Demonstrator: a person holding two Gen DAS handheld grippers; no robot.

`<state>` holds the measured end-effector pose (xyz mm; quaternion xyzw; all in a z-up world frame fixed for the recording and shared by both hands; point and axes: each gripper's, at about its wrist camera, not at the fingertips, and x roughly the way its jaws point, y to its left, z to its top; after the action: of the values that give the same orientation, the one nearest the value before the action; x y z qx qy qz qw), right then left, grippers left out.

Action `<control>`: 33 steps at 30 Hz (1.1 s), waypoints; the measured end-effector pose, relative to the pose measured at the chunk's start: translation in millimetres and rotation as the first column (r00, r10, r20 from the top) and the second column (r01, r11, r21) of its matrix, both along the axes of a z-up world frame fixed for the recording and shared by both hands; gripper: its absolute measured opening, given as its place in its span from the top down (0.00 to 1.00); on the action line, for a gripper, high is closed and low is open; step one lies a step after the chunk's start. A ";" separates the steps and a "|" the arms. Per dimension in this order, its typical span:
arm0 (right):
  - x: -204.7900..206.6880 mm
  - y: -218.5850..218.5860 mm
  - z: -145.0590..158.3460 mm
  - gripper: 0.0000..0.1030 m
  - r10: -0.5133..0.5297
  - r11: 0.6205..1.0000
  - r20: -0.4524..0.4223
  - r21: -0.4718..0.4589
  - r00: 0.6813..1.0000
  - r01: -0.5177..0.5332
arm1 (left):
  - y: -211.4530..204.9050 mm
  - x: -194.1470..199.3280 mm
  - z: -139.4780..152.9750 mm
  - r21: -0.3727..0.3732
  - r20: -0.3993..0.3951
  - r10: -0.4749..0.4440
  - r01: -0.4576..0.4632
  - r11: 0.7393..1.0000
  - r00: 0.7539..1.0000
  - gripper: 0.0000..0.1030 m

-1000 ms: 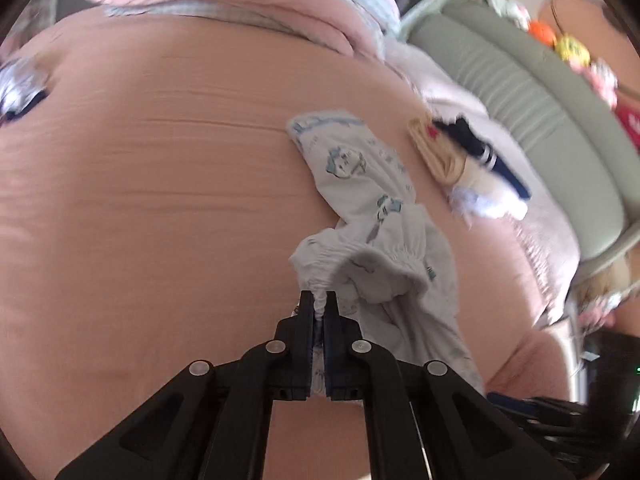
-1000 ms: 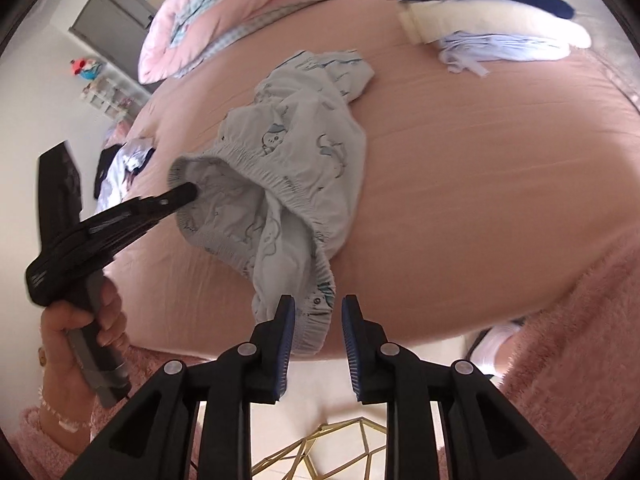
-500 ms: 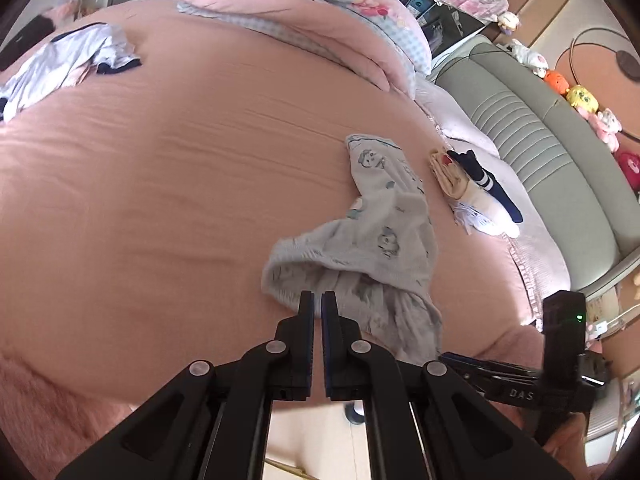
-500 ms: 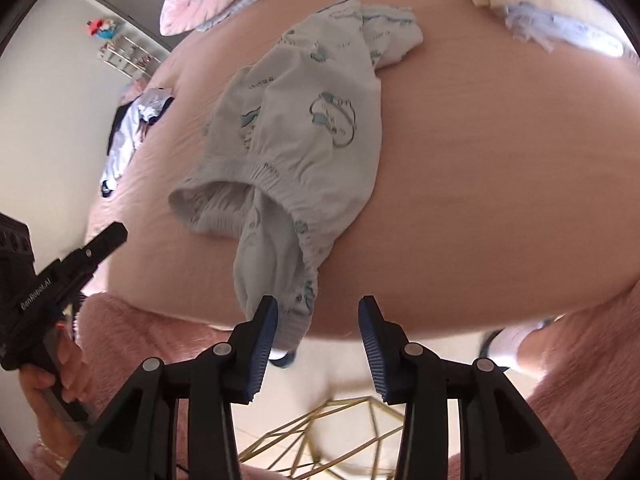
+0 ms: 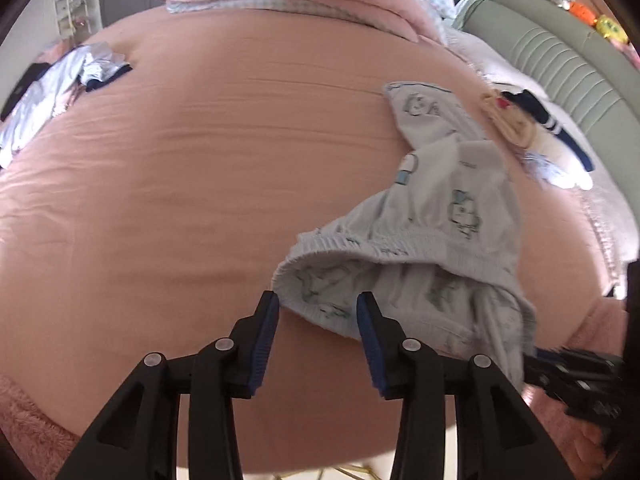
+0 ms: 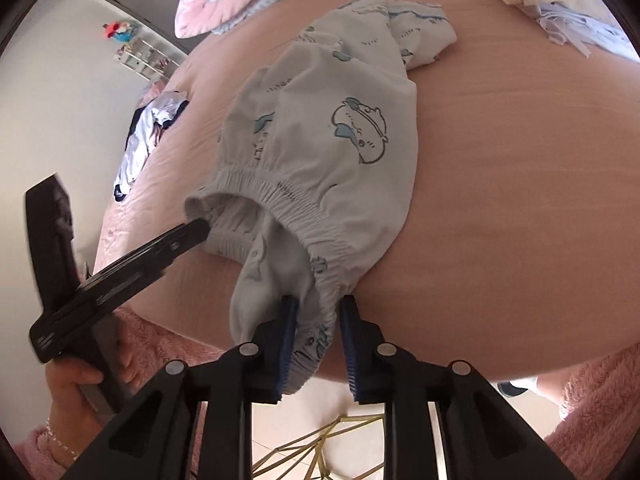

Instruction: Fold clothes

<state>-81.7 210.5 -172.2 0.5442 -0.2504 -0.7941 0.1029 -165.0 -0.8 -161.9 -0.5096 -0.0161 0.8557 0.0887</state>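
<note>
The printed pale shorts [image 6: 332, 148] are seen lying crumpled on the pink bed sheet [image 5: 160, 200], at its near edge, with the elastic waistband [image 6: 288, 200] gaping open and one leg bunched toward the far end. No fold is judged to have been made in this garment; it is not yet spread flat.

The left gripper [image 5: 316, 308] is seen with its jaws opening at the waistband's left corner; the cloth lies between the pads but is not pressed, so it is recorded as released. The right gripper [image 6: 318, 320] is seen with its jaws closing around the waistband's right corner, where cloth hangs between the pads; whether the pads already bite is not resolved, a gap being visible on one side.

A small stack of folded items [image 5: 532, 128] is noted further along the bed, suggesting part of the load is done. A loose pile [image 5: 52, 88] at the far left is judged to be waiting. Remaining for the shorts: flatten, fold, stack
</note>
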 end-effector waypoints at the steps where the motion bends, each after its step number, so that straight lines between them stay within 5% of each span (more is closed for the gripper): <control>1: 2.8 -1.5 1.2 0.83 -0.004 1.000 -0.014 0.015 1.000 0.004 | 1.1 -2.8 -1.3 -0.026 -0.010 0.015 -0.015 1.000 1.000 0.64; 5: 12.6 3.6 11.7 0.85 -0.044 0.989 -0.059 0.136 0.997 0.052 | 12.0 -12.6 -1.8 -0.107 -0.038 -0.045 0.041 0.993 0.998 0.64; 11: 3.5 27.1 42.0 0.85 -0.077 0.961 -0.176 0.249 0.981 0.120 | 34.5 -25.7 -2.0 -0.101 0.002 -0.259 0.258 0.961 0.966 0.64; 14: -0.4 36.7 58.6 0.85 -0.052 0.958 -0.205 0.265 0.977 0.107 | 43.8 -33.7 -2.4 -0.111 -0.025 -0.291 0.287 0.951 0.956 0.64; 17: -0.5 32.6 53.9 0.85 -0.024 0.982 -0.162 0.183 0.987 0.054 | 44.5 -36.2 4.0 0.006 -0.043 -0.298 0.299 0.954 0.953 0.88; 21: -0.3 12.8 22.6 0.83 -0.016 0.987 -0.056 0.160 0.998 0.024 | 32.7 -26.2 30.4 0.156 -0.124 -0.234 0.251 0.955 0.964 0.89; 24: 2.7 9.8 2.7 0.72 -0.029 0.989 0.007 0.147 1.000 0.028 | 30.6 -19.2 55.9 0.237 -0.168 -0.184 0.221 0.946 0.969 0.90; 26: 3.0 10.3 -0.4 0.64 -0.036 0.996 0.020 0.088 0.999 0.034 | 24.5 -8.6 74.4 0.284 -0.204 -0.156 0.211 0.935 0.966 0.90; 33: -1.7 -0.8 14.9 0.64 0.002 0.989 -0.042 -0.150 0.999 -0.008 | 17.3 26.0 118.2 0.422 -0.275 -0.179 0.286 0.861 0.945 0.90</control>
<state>-83.4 209.6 -157.4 0.5187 -0.3058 -0.7840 0.1506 -139.0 16.5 -43.6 -0.3718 -0.1443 0.8630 0.3100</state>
